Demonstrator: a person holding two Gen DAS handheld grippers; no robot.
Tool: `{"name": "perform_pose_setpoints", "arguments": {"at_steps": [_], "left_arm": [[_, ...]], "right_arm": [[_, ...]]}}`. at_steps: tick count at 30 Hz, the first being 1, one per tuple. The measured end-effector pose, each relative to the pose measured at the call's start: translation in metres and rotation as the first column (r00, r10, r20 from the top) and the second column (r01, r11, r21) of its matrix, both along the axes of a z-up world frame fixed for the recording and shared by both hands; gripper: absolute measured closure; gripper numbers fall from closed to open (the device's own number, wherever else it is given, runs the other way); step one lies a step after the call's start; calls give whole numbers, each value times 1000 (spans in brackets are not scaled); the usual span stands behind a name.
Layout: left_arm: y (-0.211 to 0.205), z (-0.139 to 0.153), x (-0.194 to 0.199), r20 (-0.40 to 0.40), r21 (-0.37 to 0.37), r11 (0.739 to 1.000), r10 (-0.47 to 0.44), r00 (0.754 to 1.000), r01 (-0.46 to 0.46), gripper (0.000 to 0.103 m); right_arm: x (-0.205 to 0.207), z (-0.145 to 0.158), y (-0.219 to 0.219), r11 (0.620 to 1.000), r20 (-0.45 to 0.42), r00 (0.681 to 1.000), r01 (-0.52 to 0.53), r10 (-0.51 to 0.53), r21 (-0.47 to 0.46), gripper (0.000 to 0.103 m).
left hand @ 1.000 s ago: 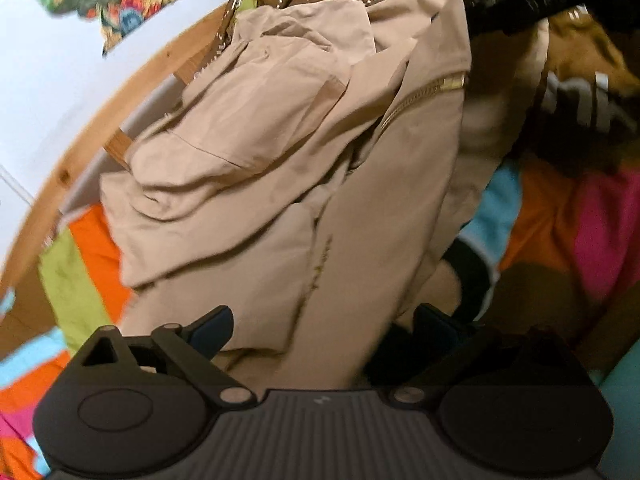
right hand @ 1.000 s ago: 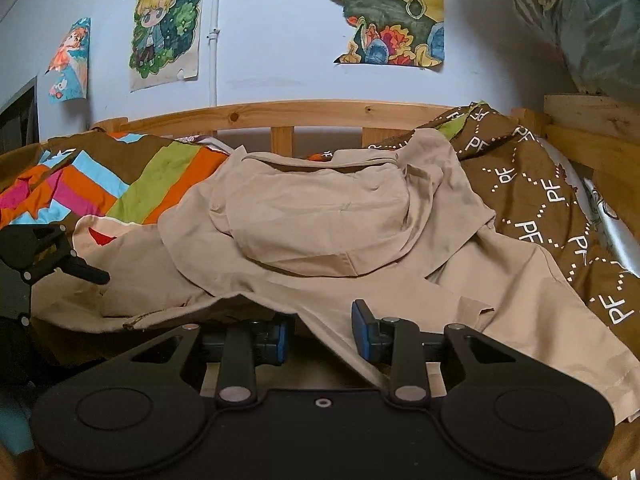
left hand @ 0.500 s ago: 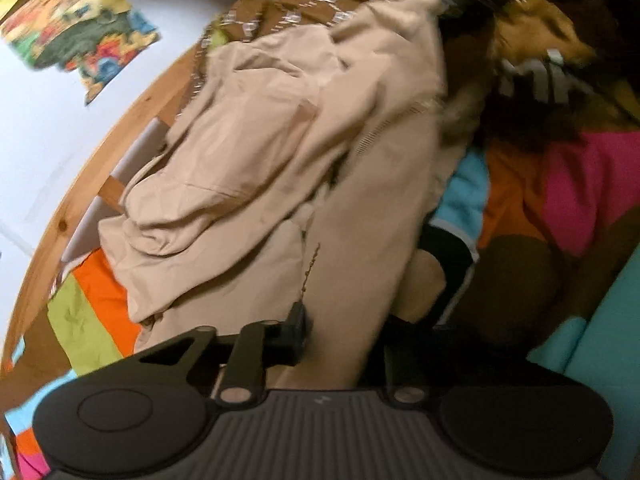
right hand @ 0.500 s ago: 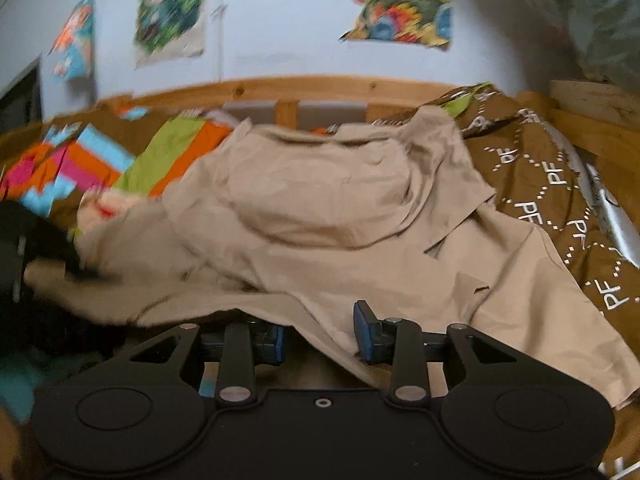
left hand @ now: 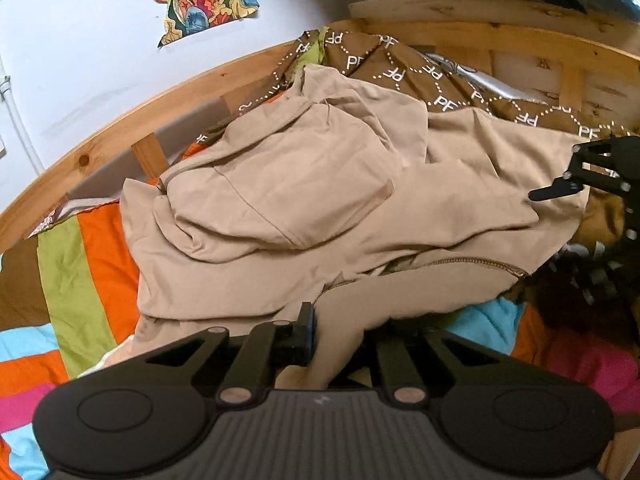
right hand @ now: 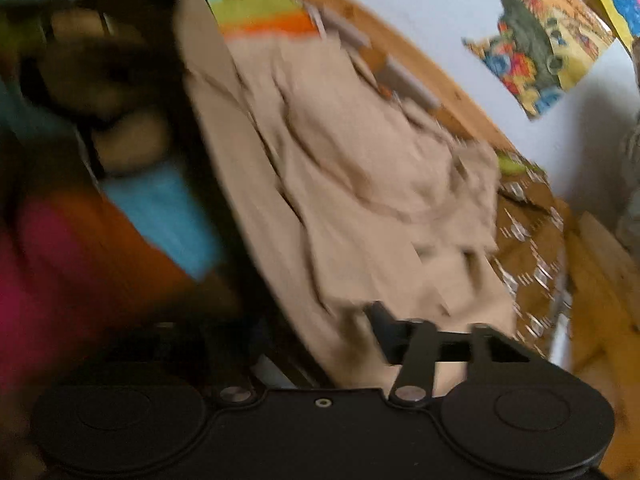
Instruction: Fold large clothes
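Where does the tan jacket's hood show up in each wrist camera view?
Left wrist: the hood sits centre-left, above the left gripper.
Right wrist: blurred, the hood lies centre-right, above the right gripper.
Shared landmark: the colourful poster on the wall, top of both.

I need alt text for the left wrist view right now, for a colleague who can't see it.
The left gripper pinches an edge of a rumpled beige hooded jacket spread over a bed with a striped multicolour blanket and a brown patterned quilt. The right gripper shows at the jacket's far right edge; a wooden bed rail and a wall poster lie behind.
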State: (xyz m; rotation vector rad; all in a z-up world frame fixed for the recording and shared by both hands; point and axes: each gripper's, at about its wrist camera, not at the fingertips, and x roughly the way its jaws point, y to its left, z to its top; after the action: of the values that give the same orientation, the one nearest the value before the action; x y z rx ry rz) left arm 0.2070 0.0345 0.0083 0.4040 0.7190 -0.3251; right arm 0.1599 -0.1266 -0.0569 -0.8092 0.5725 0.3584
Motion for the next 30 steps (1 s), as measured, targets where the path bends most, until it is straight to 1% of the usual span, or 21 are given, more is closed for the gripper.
{"name": "perform_pose_setpoints", "arguments": {"at_steps": [1,2,4,5,6,7,9,11,13,14,16,20,22,23,24,25,26,27,28,29,30], "left_arm": [[-1,-4,-3,-3,8,1000,-2,1000,2,93],[-2,-9,-6,-5,17,1000,-7,1000,7,93],[-5,-21,-17,4,52,999,-12,1000,11,90],[-7,-26,-23,6,71,997,-15,1000,14,87],[-9,-32,-29,6,95,995,-18,1000,17,79],[-11,-40,-35,10,133,991,-15,1000,14,65],[-14,-55,-46,29,219,976,-4,1000,-2,46],[-13,-68,-56,37,288,958,9,999,-19,46],[-6,-79,-61,33,345,936,56,998,-64,46],[0,-81,-62,43,358,930,79,996,-89,46],[14,-83,-65,68,377,914,132,989,-148,41],[40,-81,-64,88,402,885,218,972,-235,41],[51,-80,-61,88,402,880,239,967,-254,44],[55,-79,-61,88,395,882,240,967,-255,47],[57,-79,-59,85,389,886,240,967,-254,57],[59,-78,-57,79,380,891,236,968,-249,67],[59,-77,-58,77,373,895,231,970,-243,75],[57,-77,-59,76,366,901,221,972,-233,84],[56,-76,-59,84,363,904,209,974,-225,91],[56,-75,-58,86,357,908,201,976,-218,93],[56,-73,-57,81,342,913,206,975,-222,96]], "right_arm": [[4,-3,-5,999,8,999,39,-38,-9,69],[8,-4,-13,998,13,998,63,-64,13,71],[11,0,-23,992,33,994,105,-107,67,86],[12,3,-25,989,44,992,118,-122,95,87],[13,9,-28,983,51,989,129,-137,134,87],[15,13,-31,975,59,987,139,-152,175,89],[19,23,-35,955,75,981,154,-178,254,91],[21,31,-39,933,87,976,163,-200,320,91],[24,37,-42,911,89,972,170,-218,375,91],[24,39,-43,904,91,970,171,-224,393,91],[24,41,-44,900,95,970,167,-223,402,91],[25,35,-44,912,97,971,168,-219,374,90],[26,29,-42,934,102,971,177,-218,311,79],[26,23,-41,955,118,971,176,-209,238,74],[26,18,-41,971,133,973,165,-189,173,67],[25,12,-45,980,137,975,159,-174,117,67],[24,9,-49,981,130,975,166,-178,98,67],[24,9,-54,979,111,976,175,-186,102,68],[24,9,-58,976,94,977,182,-193,116,75],[24,11,-60,974,87,976,186,-198,126,83],[22,13,-59,974,91,976,187,-199,127,95]]}}
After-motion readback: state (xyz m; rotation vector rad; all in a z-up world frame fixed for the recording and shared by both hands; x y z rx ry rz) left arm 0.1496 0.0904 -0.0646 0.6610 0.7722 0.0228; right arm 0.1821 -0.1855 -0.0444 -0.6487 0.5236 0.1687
